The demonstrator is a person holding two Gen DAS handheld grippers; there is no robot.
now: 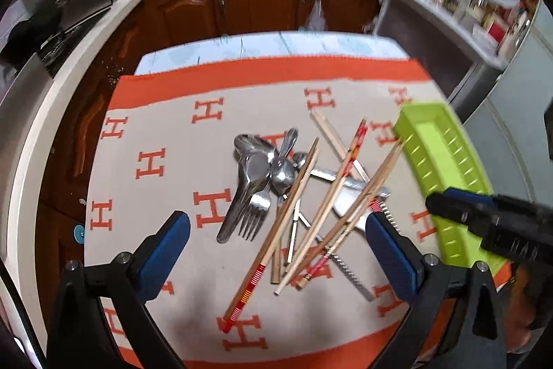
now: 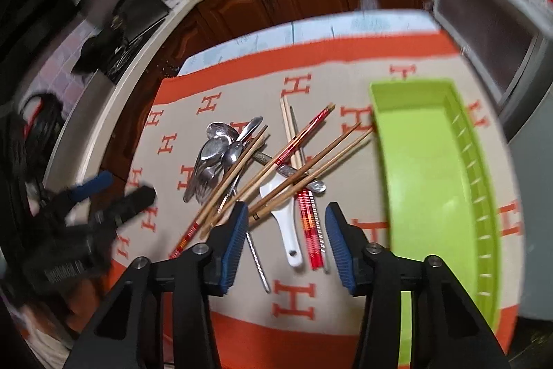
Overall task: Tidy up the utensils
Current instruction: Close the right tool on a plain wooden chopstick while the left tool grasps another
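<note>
So the utensils (image 1: 293, 196) sit piled on the orange-and-beige cloth (image 1: 155, 134), just left of the green tray (image 2: 432, 182). Left gripper (image 1: 276, 251) hangs over the pile, jaws wide apart, nothing in them. Right gripper (image 2: 287, 241) hangs beside the tray, jaws partly apart, gripping nothing.

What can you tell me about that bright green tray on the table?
The tray is a long, narrow, lime-green box that looks like plastic, open on top, with small slits along its far side wall. It is empty. It lies flat on the orange-and-beige cloth, to the right of the utensil pile. Two chopstick tips reach its near wall; whether they touch it is unclear. From the left view, the right claw hangs in front of it.
</note>
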